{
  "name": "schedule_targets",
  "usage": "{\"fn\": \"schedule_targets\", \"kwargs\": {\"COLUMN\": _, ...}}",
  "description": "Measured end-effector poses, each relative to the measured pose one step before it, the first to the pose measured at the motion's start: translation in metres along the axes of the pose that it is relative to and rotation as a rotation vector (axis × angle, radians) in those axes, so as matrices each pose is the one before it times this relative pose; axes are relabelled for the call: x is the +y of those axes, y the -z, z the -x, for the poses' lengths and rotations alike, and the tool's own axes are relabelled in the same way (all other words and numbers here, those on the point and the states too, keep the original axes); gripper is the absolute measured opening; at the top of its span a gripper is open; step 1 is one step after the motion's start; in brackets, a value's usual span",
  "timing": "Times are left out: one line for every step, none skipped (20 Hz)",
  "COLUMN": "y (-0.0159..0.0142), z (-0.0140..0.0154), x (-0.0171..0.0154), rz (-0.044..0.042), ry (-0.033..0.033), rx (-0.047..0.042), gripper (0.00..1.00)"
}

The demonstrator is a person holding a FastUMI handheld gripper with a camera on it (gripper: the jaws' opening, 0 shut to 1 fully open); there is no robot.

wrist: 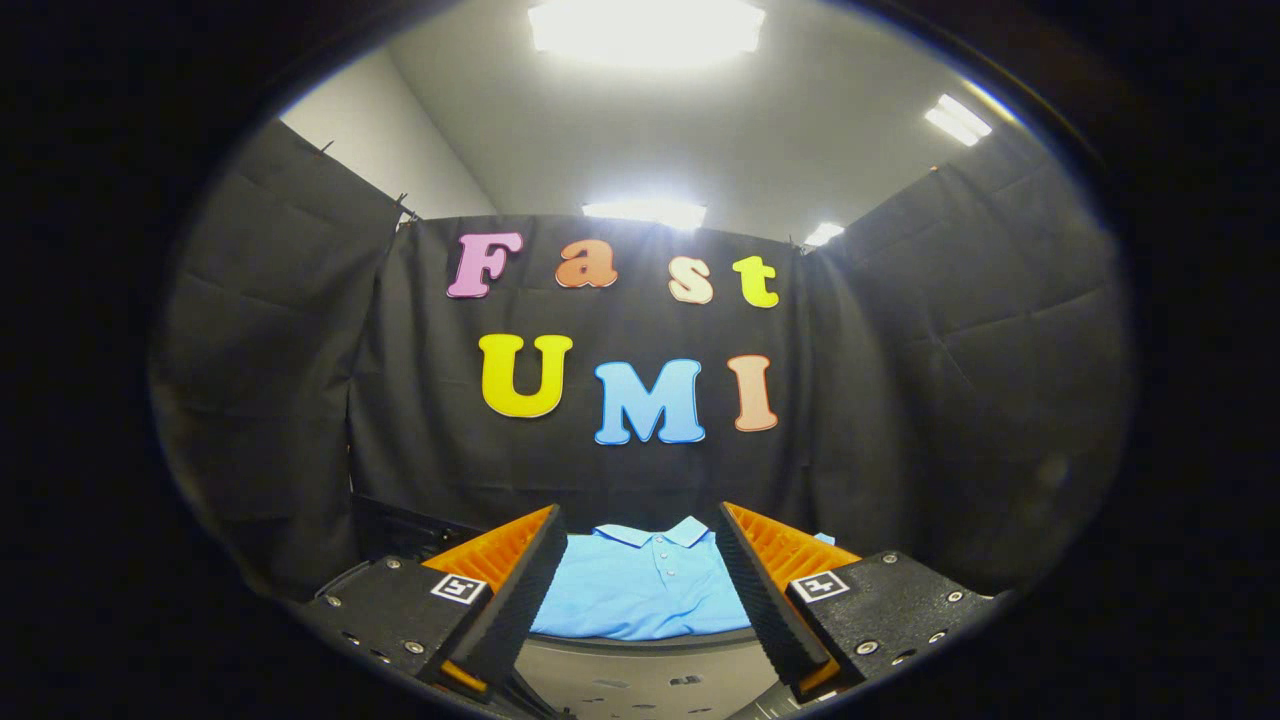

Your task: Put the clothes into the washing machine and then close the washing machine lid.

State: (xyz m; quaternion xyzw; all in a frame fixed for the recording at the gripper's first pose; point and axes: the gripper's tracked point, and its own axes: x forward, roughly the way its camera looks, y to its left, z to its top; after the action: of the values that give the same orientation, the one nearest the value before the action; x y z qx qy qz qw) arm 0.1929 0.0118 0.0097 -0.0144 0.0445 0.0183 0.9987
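Gripper point(640, 590): held level, aimed at the booth's back wall, fingers spread wide, gripping nothing.
Shirt point(640, 590): light blue polo, folded, collar away, lying just beyond the fingers, seen between them.

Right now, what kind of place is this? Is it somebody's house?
Probably not a house: it looks like a small recording booth. Black cloth walls hang all around, with bright ceiling lights above. A folded blue polo shirt lies ahead of the open gripper, seen between its fingers.

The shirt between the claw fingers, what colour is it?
Light blue shirt, seen in the gripper view.
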Motion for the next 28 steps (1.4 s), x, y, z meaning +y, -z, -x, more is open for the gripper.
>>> {"fn": "schedule_targets", "kwargs": {"y": 0.0021, "z": -0.01043, "x": -0.00089, "rz": 0.00159, "ry": -0.01124, "rx": 0.01317, "gripper": 0.95}}
{"fn": "schedule_targets", "kwargs": {"y": 0.00263, "z": -0.01464, "x": -0.00295, "rz": 0.00514, "ry": -0.01199, "rx": 0.01661, "gripper": 0.95}}
{"fn": "schedule_targets", "kwargs": {"y": 0.00327, "z": -0.01401, "x": -0.00453, "rz": 0.00407, "ry": -0.00621, "rx": 0.01533, "gripper": 0.95}}
{"fn": "schedule_targets", "kwargs": {"y": 0.00359, "z": -0.00919, "x": -0.00309, "rz": 0.00111, "ry": -0.00502, "rx": 0.01869, "gripper": 0.95}}
{"fn": "schedule_targets", "kwargs": {"y": 0.00335, "z": -0.01109, "x": -0.00228, "rz": 0.00004, "ry": -0.00816, "rx": 0.02083, "gripper": 0.95}}
{"fn": "schedule_targets", "kwargs": {"y": 0.00433, "z": -0.01262, "x": -0.00352, "rz": 0.00042, "ry": -0.00264, "rx": 0.01722, "gripper": 0.95}}
{"fn": "schedule_targets", "kwargs": {"y": 0.00564, "z": -0.0123, "x": -0.00334, "rz": 0.00342, "ry": -0.00391, "rx": 0.02612, "gripper": 0.95}}
{"fn": "schedule_targets", "kwargs": {"y": 0.008, "z": -0.01293, "x": -0.00277, "rz": 0.00408, "ry": -0.00547, "rx": 0.03636, "gripper": 0.95}}
{"fn": "schedule_targets", "kwargs": {"y": 0.00777, "z": -0.01282, "x": -0.00257, "rz": 0.00232, "ry": -0.00537, "rx": 0.03273, "gripper": 0.95}}
{"fn": "schedule_targets", "kwargs": {"y": 0.00709, "z": -0.0117, "x": -0.00051, "rz": 0.00261, "ry": -0.01202, "rx": 0.04158, "gripper": 0.95}}
{"fn": "schedule_targets", "kwargs": {"y": 0.00814, "z": -0.01283, "x": 0.001, "rz": -0.00016, "ry": -0.0152, "rx": 0.03975, "gripper": 0.95}}
{"fn": "schedule_targets", "kwargs": {"y": 0.00716, "z": -0.01033, "x": -0.00019, "rz": 0.00128, "ry": -0.01219, "rx": 0.04343, "gripper": 0.95}}
{"fn": "schedule_targets", "kwargs": {"y": 0.00709, "z": -0.00957, "x": -0.00063, "rz": -0.001, "ry": -0.0101, "rx": 0.03478, "gripper": 0.95}}
{"fn": "schedule_targets", "kwargs": {"y": 0.00452, "z": -0.00873, "x": 0.00042, "rz": -0.00008, "ry": -0.00979, "rx": 0.02791, "gripper": 0.95}}
{"fn": "schedule_targets", "kwargs": {"y": 0.00664, "z": -0.00779, "x": -0.00003, "rz": 0.00056, "ry": -0.00965, "rx": 0.03359, "gripper": 0.95}}
{"fn": "schedule_targets", "kwargs": {"y": 0.00797, "z": -0.00817, "x": 0.00089, "rz": -0.00255, "ry": -0.01071, "rx": 0.03031, "gripper": 0.95}}
{"fn": "schedule_targets", "kwargs": {"y": 0.00784, "z": -0.00762, "x": 0.00016, "rz": 0.00015, "ry": -0.01011, "rx": 0.03532, "gripper": 0.95}}
{"fn": "schedule_targets", "kwargs": {"y": 0.00803, "z": -0.00739, "x": -0.00012, "rz": 0.00157, "ry": -0.01009, "rx": 0.03184, "gripper": 0.95}}
{"fn": "schedule_targets", "kwargs": {"y": 0.00809, "z": -0.00616, "x": -0.00031, "rz": 0.00405, "ry": -0.00631, "rx": 0.02862, "gripper": 0.95}}
{"fn": "schedule_targets", "kwargs": {"y": 0.00512, "z": -0.00271, "x": -0.00097, "rz": 0.00518, "ry": -0.00389, "rx": 0.02597, "gripper": 0.95}}
{"fn": "schedule_targets", "kwargs": {"y": 0.00468, "z": -0.00492, "x": -0.0022, "rz": 0.00198, "ry": 0.00009, "rx": 0.01747, "gripper": 0.95}}
{"fn": "schedule_targets", "kwargs": {"y": 0.00341, "z": -0.00288, "x": -0.00194, "rz": -0.00054, "ry": -0.00137, "rx": 0.01684, "gripper": 0.95}}
{"fn": "schedule_targets", "kwargs": {"y": 0.00486, "z": -0.00359, "x": -0.00032, "rz": -0.00461, "ry": -0.00713, "rx": 0.02044, "gripper": 0.95}}
{"fn": "schedule_targets", "kwargs": {"y": 0.00534, "z": -0.00431, "x": 0.00041, "rz": -0.00367, "ry": -0.00697, "rx": 0.02037, "gripper": 0.95}}
{"fn": "schedule_targets", "kwargs": {"y": 0.00455, "z": -0.00215, "x": 0.0, "rz": 0.00242, "ry": -0.00467, "rx": 0.02068, "gripper": 0.95}}
{"fn": "schedule_targets", "kwargs": {"y": 0.00529, "z": -0.00218, "x": 0.0005, "rz": 0.00684, "ry": -0.00325, "rx": 0.01901, "gripper": 0.95}}
{"fn": "schedule_targets", "kwargs": {"y": 0.00578, "z": -0.0014, "x": 0.00029, "rz": 0.00757, "ry": -0.00336, "rx": 0.01788, "gripper": 0.95}}
{"fn": "schedule_targets", "kwargs": {"y": 0.00689, "z": -0.00229, "x": 0.00133, "rz": 0.00811, "ry": -0.00502, "rx": 0.02399, "gripper": 0.95}}
